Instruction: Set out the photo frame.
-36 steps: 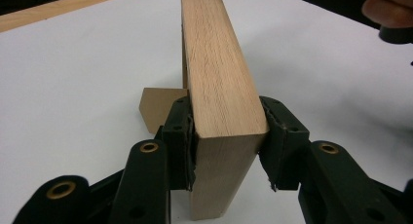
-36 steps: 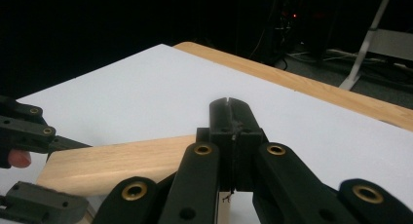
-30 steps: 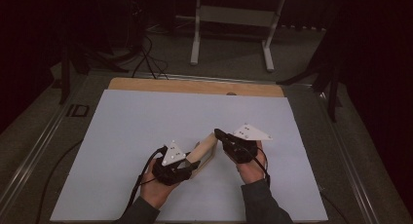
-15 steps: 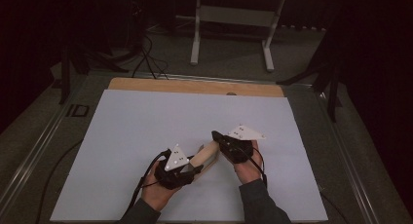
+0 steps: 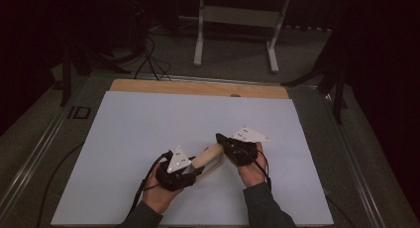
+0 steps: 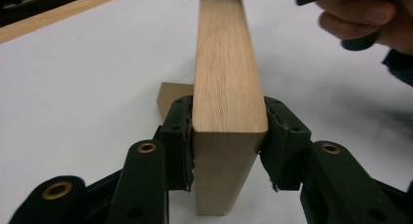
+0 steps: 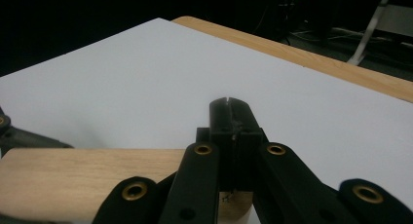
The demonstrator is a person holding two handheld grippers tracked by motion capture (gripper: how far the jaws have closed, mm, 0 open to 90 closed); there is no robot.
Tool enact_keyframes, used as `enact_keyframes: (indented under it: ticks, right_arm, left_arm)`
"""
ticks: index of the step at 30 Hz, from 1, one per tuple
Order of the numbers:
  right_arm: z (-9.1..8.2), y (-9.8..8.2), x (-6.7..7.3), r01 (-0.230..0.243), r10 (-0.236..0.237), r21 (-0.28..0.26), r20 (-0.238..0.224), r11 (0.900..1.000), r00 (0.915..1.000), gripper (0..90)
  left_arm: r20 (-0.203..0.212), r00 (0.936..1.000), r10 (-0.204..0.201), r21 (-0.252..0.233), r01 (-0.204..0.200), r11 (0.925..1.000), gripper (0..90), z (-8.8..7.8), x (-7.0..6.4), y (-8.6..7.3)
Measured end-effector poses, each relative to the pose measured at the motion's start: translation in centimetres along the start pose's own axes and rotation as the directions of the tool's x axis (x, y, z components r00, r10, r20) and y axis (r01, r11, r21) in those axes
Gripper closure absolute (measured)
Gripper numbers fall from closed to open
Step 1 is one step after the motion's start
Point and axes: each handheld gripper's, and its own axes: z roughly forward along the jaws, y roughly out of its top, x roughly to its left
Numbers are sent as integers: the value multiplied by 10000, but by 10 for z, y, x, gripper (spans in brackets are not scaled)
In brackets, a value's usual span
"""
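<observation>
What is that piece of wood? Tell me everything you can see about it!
The wooden block is a long, pale, light-brown bar with fine straight grain and softly rounded edges. It is held above the white table cover, slanting between the two hands. The left gripper clamps one end from both sides with its black pads. The right gripper, jaws shut, sits at the other end. A second bit of wood peeks out behind it.

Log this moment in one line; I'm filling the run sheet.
left gripper: shut on wooden block | right gripper: shut, at block's far end | block above white sheet
</observation>
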Motion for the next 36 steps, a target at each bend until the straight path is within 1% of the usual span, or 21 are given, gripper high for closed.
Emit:
enact_keyframes:
  ticks: [1,5,10,11,12,17,19,20,27,28,29,30,35,36]
  right_arm:
    - [0,0,0,-7,7,7,19,10000,10000,898]
    - [-2,0,-1,-83,83,46,64,10000,9999,899]
    - [-4,-1,-1,-159,159,84,82,9998,9998,899]
    - [-4,-1,-1,-147,146,83,103,9999,9998,899]
    - [-4,-1,-1,-147,146,83,103,9999,9998,899]
    - [-6,-1,-1,-198,196,136,175,9997,9997,899]
    - [-7,-1,0,-234,232,140,192,9996,9995,900]
    - [-7,-2,0,-252,249,132,226,9996,9994,900]
    - [-9,-2,2,-262,255,199,377,9995,9990,900]
    - [-10,-2,3,-241,231,219,438,9995,9988,900]
    - [-10,-2,3,-241,231,219,438,9995,9988,900]
    - [-10,-2,4,-259,248,227,476,9994,9986,900]
    - [-10,-2,3,-287,275,255,461,9993,9986,898]
    - [-10,-2,2,-282,271,240,448,9993,9986,869]
  left_arm:
    - [-41,9999,-117,-2,117,9999,584,0,1,0]
    - [-214,9996,-156,-6,156,9999,561,0,4,-1]
    - [-631,9980,20,137,-12,9999,541,2,4,-2]
    - [-778,9970,-33,194,48,9998,538,3,4,-2]
    - [-778,9970,-33,194,48,9998,539,3,4,-2]
    - [-1104,9937,-173,234,200,9995,544,4,8,-3]
    - [-1133,9933,-207,222,233,9995,541,4,9,-3]
    - [-1157,9928,-311,191,336,9993,539,5,10,-4]
    - [-1314,9902,-469,190,498,9986,544,4,14,-3]
    - [-1353,9892,-562,175,591,9981,547,3,17,-3]
    - [-1353,9892,-562,175,591,9981,549,3,17,-3]
    - [-1342,9886,-680,121,703,9975,554,3,19,-3]
    - [-1343,9886,-674,106,695,9975,566,3,20,-3]
    - [-1294,9892,-682,96,700,9975,566,3,20,-3]
